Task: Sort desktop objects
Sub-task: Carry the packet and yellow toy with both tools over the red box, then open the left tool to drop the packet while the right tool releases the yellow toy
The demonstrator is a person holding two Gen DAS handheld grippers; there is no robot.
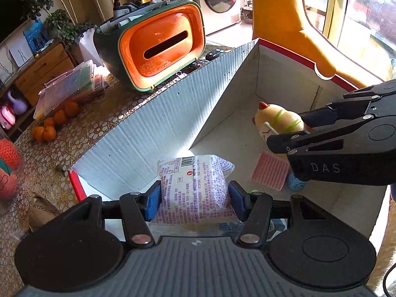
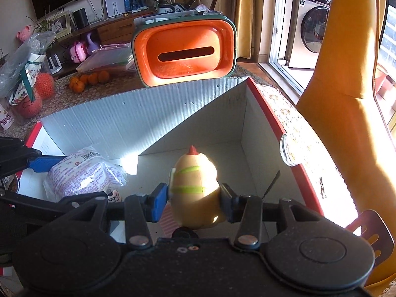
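Nearest the left wrist lens, the left gripper [image 1: 194, 199] is clenched on a plastic-wrapped snack packet [image 1: 195, 188], its blue pads [image 1: 152, 201] pressing both sides. The packet hangs over the near part of the open cardboard box [image 1: 153, 123]. Ahead of this claw the box's tall corrugated wall rises, and the floor beyond the packet lies mostly bare up to the far corner.

To the right of the left claw, the right gripper [image 2: 193, 199] grasps a cream hot-dog toy [image 2: 195, 185] with green stripes and a red tip, held inside the box. Under it and toward the left claw lie a pink ridged block [image 1: 271, 170] and a small blue-capped item [image 1: 295, 183] on the box floor. The right wall with its red rim [image 2: 277, 121] stands just right of the right claw; in front of it the floor is open to the back wall.

Beyond the far wall an orange-and-green tissue holder [image 2: 184, 52] stands on the patterned table [image 1: 74, 133]. Left of the left claw, outside the box, sit tangerines [image 1: 53, 122] and a mesh pouch [image 1: 71, 86]. A yellow chair [image 2: 341, 94] stands right of the box.
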